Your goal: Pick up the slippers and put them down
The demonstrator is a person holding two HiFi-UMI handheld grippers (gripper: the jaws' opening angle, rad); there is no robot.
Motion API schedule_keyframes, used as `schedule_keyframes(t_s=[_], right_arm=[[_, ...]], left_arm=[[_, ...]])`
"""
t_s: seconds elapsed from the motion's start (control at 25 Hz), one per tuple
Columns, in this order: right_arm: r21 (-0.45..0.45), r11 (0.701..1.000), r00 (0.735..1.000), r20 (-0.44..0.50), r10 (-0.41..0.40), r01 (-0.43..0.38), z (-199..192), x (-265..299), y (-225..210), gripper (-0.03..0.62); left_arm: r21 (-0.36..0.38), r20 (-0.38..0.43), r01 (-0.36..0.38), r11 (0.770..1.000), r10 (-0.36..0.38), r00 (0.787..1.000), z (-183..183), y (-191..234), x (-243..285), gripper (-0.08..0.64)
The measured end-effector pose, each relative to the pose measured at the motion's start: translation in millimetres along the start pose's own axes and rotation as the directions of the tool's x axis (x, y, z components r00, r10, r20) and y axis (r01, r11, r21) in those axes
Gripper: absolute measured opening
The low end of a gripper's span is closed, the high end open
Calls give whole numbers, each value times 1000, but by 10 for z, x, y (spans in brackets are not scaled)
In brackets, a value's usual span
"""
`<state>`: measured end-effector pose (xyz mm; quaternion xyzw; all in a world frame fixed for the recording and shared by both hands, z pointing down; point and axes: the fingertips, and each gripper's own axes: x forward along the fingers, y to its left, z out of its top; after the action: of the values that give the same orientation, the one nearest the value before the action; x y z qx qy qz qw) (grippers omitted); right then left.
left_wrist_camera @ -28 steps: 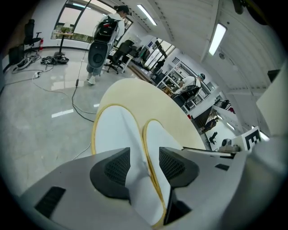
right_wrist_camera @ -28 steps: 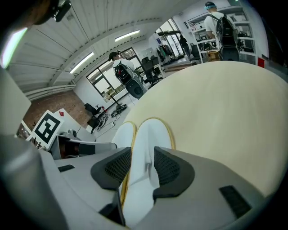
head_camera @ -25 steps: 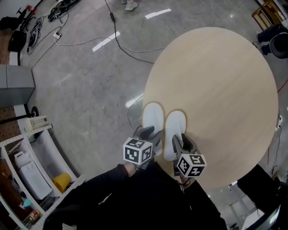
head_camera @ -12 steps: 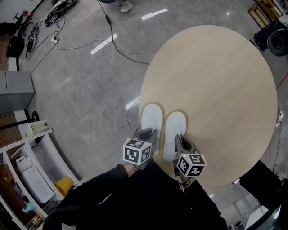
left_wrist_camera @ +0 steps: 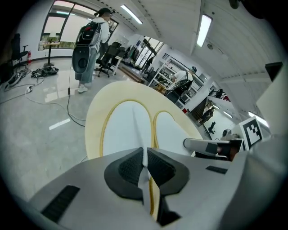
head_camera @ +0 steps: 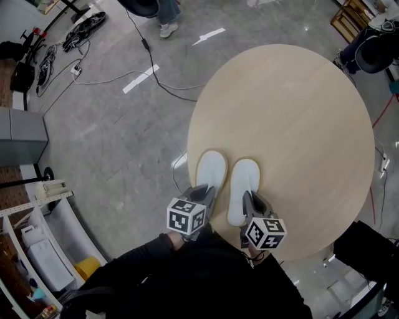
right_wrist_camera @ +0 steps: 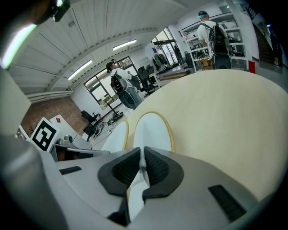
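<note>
Two white slippers with yellow-edged soles lie side by side near the front edge of the round wooden table (head_camera: 299, 124). My left gripper (head_camera: 206, 193) is shut on the thin heel edge of the left slipper (head_camera: 211, 171). Its jaws have just been closing, and the left gripper view shows its pads (left_wrist_camera: 128, 168) pinching that white edge (left_wrist_camera: 128, 130). My right gripper (head_camera: 248, 200) is shut on the heel edge of the right slipper (head_camera: 243, 187). The right gripper view shows that slipper (right_wrist_camera: 150, 130) running away from the closed pads (right_wrist_camera: 157, 168).
Grey floor lies left of the table, with cables (head_camera: 143, 62) trailing across it. A grey cabinet (head_camera: 22, 134) and a white shelf unit (head_camera: 37, 249) stand at the far left. A person's legs (head_camera: 165, 12) show at the top and a dark chair (head_camera: 374, 53) at the top right.
Both grippers' jaws, spread at the slippers' heels a second ago, have closed on the heel edges. The grippers and slippers have shifted slightly in the head view.
</note>
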<state>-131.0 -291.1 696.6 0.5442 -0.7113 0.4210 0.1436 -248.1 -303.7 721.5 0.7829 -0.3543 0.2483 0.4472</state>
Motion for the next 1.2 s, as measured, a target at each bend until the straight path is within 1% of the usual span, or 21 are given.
schedule_keyframes(t_s=[0.28, 0.44, 0.64, 0.88, 1.08, 1.2], right_arm=[[25, 999, 995, 97, -34, 32, 38, -522, -72, 34], [42, 998, 988, 146, -55, 49, -55, -909, -126, 34], [72, 995, 976, 204, -79, 65, -198, -1330, -175, 34], [84, 993, 957, 271, -101, 81, -86, -1938, -489, 34], [83, 992, 938, 326, -116, 94, -436, -2316, -303, 34], [85, 992, 930, 347, -119, 95, -534, -2544, -391, 34]], left_arm=[[53, 25, 23, 998, -25, 999, -85, -379, -206, 41], [78, 39, 40, 996, -43, 998, -223, -645, -364, 41], [134, 50, 70, 989, -77, 996, -391, -950, -545, 41], [176, 71, 91, 980, -105, 992, -397, -1565, -562, 41], [233, 108, 110, 966, -138, 984, -663, -1709, -897, 41], [250, 126, 108, 962, -143, 982, -761, -1902, -940, 41]])
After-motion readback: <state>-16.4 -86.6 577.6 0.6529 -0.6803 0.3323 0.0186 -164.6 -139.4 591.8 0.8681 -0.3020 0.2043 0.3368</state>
